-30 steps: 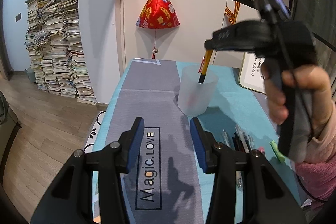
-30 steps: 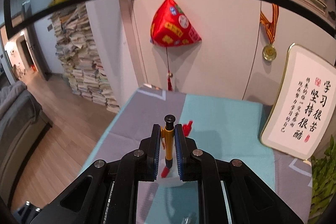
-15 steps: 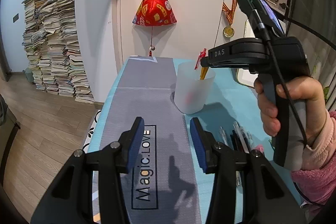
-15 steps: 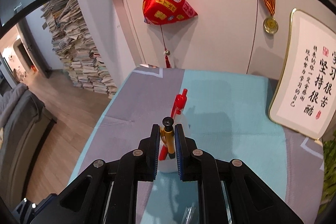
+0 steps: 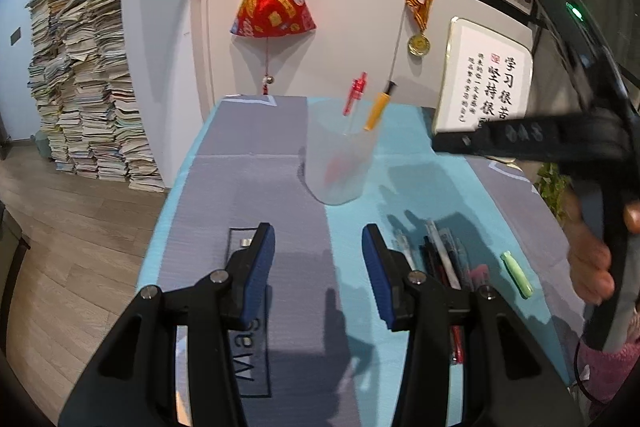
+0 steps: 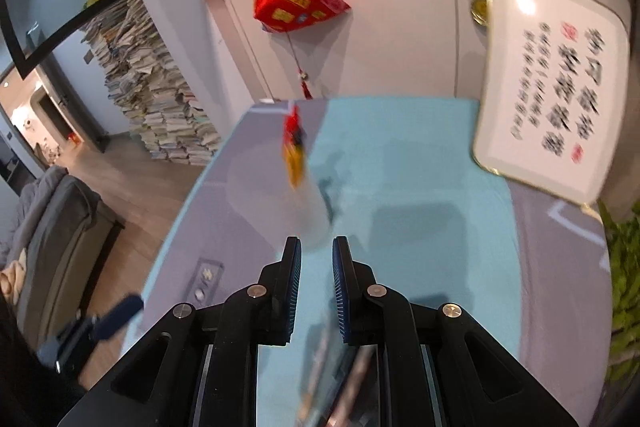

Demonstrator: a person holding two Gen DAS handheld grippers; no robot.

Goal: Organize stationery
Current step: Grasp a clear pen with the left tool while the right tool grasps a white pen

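1. Blur smears most of the right wrist view: the cup (image 6: 310, 215) shows only as a pale haze just ahead of the right claw (image 6: 316, 259), and the two pens in it merge into one red and yellow streak.
2. Pens (image 6: 340, 383) lying under the right claw are cut off by its frame and too blurred to count.
3. In the left wrist view the right claw's fingertips are hidden behind its own dark body; the hand (image 5: 592, 259) holding it is cut off at the frame's right edge.
4. The frosted cup (image 5: 340, 155) stands upright on the bench (image 5: 420, 179), where the grey and teal cloth meet.
5. A red pen (image 5: 354, 95) and a yellow pen (image 5: 378, 111) stand in the cup, both leaning right, tops above the rim.
6. A loose row of pens (image 5: 440, 259) lies on the teal cloth right of the left claw (image 5: 318, 267), partly covered by its right finger; a green cap-like piece (image 5: 517, 274) lies apart to their right.
7. The left claw hangs wide open above the cloth, holding nothing.
8. The right claw's jaws stand slightly apart with nothing between them.
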